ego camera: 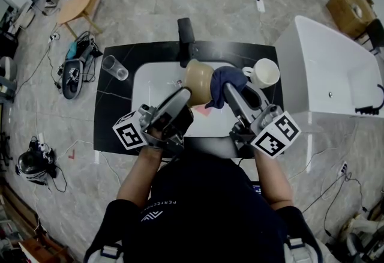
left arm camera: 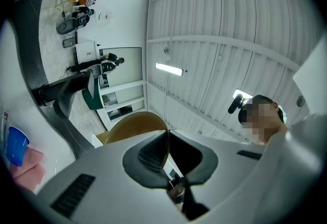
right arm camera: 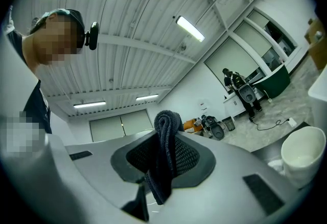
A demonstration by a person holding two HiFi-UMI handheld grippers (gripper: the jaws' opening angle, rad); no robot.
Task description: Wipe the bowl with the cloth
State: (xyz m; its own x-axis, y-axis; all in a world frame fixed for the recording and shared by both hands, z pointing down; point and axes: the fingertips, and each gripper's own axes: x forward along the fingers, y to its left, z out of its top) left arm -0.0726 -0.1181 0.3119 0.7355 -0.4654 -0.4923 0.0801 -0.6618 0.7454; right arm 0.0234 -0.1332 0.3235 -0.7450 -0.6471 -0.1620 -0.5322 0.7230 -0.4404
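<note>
We see the left gripper [ego camera: 187,95] holding a round tan bowl [ego camera: 198,78] up over the white sink [ego camera: 141,85] in the black counter [ego camera: 114,117]. Its two fingers are almost closed. They pinch the thin edge of the bowl, one finger inside and one outside. We think the bowl is tipped on its side like this so that the cloth can get at it.

The right gripper [ego camera: 230,91] has its fingers squeezed tight on a dark blue fuzzy cloth [ego camera: 225,80]. A folded lump of cloth sticks out past the fingers. That soft lump is what should rub the bowl, not the hard fingers. From above, the cloth looks like it is pressed right up against the bowl, but we cannot tell if it is on the inside or the outside.

Holding the bowl over the sink is smart, we think, because any drips or crumbs would fall in there.

A white mug [ego camera: 264,72] sits just beside the cloth, so we would watch out for bumping it. A clear glass [ego camera: 114,67] stands well away on the left, and the black tap [ego camera: 186,37] is behind the bowl.
</note>
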